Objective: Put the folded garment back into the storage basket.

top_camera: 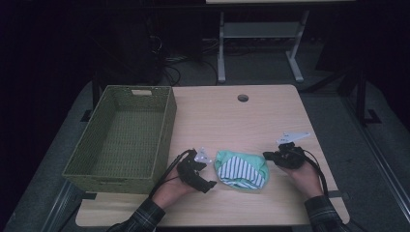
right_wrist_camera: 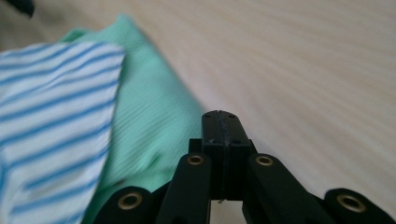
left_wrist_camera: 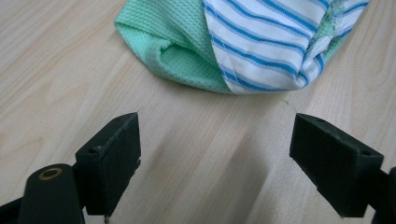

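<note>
A folded mint-green cloth [top_camera: 241, 169] with a blue-and-white striped piece on top lies near the table's front middle. My left gripper [top_camera: 206, 174] sits just left of it, resting low over the wood. In the left gripper view, the left gripper [left_wrist_camera: 217, 125] is open wide with bare table between the jaws, and the cloth [left_wrist_camera: 187, 51] lies a short way ahead. My right gripper [top_camera: 267, 155] is at the cloth's right edge. In the right gripper view, the right gripper [right_wrist_camera: 220, 117] is shut with nothing between the jaws, and the green cloth [right_wrist_camera: 149, 112] lies beside it on the left.
A green wicker basket [top_camera: 163, 140] stands empty along the table's left side, close to the left hand. A round cable hole [top_camera: 242, 98] sits near the table's far edge. Beyond the table are a white desk frame [top_camera: 261, 34] and cables on the floor.
</note>
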A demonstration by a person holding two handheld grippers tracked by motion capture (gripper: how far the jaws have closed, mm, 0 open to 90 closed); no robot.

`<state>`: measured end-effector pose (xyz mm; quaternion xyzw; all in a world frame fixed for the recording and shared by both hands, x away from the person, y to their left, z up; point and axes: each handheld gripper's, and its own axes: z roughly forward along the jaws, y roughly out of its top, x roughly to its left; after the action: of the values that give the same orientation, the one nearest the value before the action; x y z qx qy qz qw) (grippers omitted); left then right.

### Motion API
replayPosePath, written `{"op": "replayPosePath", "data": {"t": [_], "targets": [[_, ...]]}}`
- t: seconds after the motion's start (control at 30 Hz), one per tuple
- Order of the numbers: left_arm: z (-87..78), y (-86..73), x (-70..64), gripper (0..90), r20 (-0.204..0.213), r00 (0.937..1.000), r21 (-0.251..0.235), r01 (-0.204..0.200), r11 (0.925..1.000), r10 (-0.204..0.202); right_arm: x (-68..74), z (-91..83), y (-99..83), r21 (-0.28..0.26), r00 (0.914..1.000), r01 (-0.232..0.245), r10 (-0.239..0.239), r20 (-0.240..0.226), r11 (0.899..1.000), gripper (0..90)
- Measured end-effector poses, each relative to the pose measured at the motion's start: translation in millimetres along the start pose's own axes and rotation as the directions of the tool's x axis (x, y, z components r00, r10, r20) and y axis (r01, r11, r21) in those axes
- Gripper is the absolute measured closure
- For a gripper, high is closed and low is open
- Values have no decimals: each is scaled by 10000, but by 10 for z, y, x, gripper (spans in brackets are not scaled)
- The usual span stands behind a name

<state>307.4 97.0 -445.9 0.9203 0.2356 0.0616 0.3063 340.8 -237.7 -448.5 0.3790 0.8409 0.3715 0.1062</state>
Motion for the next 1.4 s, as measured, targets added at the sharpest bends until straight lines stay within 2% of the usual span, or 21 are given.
{"op": "replayPosePath", "data": {"t": [0.07, 0.1, 0.17, 0.2, 0.3, 0.37, 0.63, 0.87, 1.1, 1.27, 1.37, 1.4], "targets": [[-4, 3, 0, 159, 12, 10000, -5, -12, 10000, 12, -56, 66, 43, -65, 9996, -249, 248, -98, 9997, 899], [-4, 2, -2, 159, 2, 10000, -23, -12, 10000, 12, -83, 114, 65, 132, 9998, -189, 190, -68, 9997, 899], [-6, 1, -4, 159, 19, 10000, -14, -4, 10000, 4, -126, 206, 88, 140, 9998, -176, 177, -95, 9997, 898], [-7, 0, -5, 159, 18, 10000, -25, 2, 10000, -2, -129, 240, 91, 221, 9995, -269, 273, -153, 9994, 899], [-13, -1, -3, 159, 43, 10000, -85, -4, 10000, 5, -124, 285, 59, 560, 9997, -127, 140, -213, 9984, 899], [-15, 1, -2, 159, 52, 10000, -91, -5, 10000, 5, -99, 253, 24, 710, 9995, -133, 154, -285, 9974, 899], [-57, 24, -21, 159, 39, 10000, -159, -86, 9998, 87, 48, 42, -190, 751, 9982, -197, 239, -553, 9970, 899], [-92, 43, -37, 159, 75, 9998, -216, -161, 9996, 163, 323, -51, -326, 794, 9948, 107, -26, -1016, 9968, 899], [-118, 64, -72, 159, 93, 9996, -326, -250, 9992, 253, 603, -22, -347, 751, 9869, 616, -495, -1537, 9953, 899], [-156, 96, -100, 159, 201, 9989, -395, -413, 9984, 421, 610, -6, -331, 710, 9869, 637, -523, -1529, 9954, 898], [-164, 123, -120, 159, 308, 9980, -408, -537, 9977, 550, 554, -37, -328, 628, 9919, 435, -356, -1220, 9971, 884], [-163, 132, -134, 159, 342, 9977, -425, -571, 9975, 586, 525, -48, -328, 575, 9940, 429, -368, -1030, 9974, 839]]}}
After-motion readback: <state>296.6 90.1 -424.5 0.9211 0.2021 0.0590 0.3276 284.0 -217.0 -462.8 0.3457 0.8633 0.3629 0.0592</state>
